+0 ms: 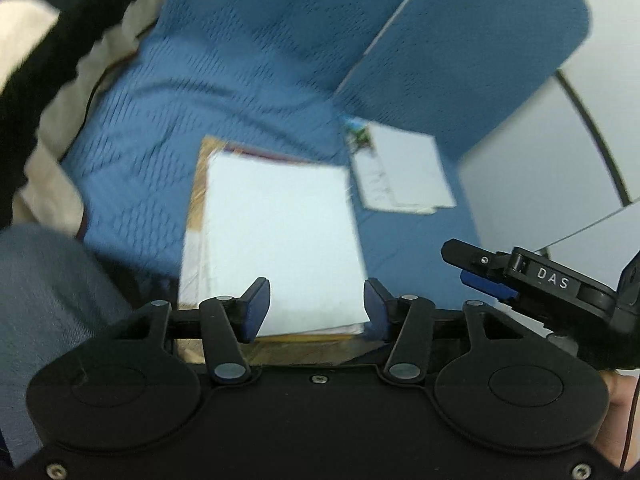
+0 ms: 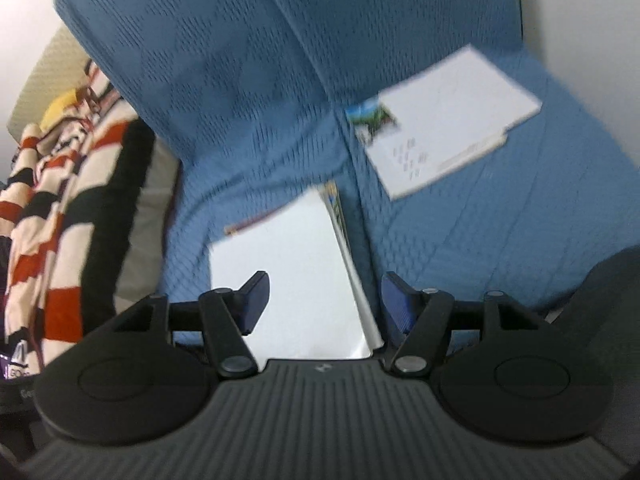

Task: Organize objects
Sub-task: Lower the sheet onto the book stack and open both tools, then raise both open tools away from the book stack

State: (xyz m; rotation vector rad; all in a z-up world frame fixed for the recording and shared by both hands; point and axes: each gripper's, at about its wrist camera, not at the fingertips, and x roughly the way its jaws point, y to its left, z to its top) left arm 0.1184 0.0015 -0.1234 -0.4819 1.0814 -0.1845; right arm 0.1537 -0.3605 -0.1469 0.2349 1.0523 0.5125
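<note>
Where sofa (image 2: 240,80) folds, booklet (image 2: 448,128), striped blanket (image 2: 52,200)

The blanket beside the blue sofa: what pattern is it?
Cream blanket with red and black stripes, clearest in the right wrist view.

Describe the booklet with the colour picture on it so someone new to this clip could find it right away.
Start from the blue quilted sofa cover that fills the right wrist view. Two lots of white paper lie on the seat: a stack of papers nearest the camera, and a separate booklet farther back to the right. The booklet alone has a small green-and-blue picture in one corner with rows of dark print beside it.
</note>
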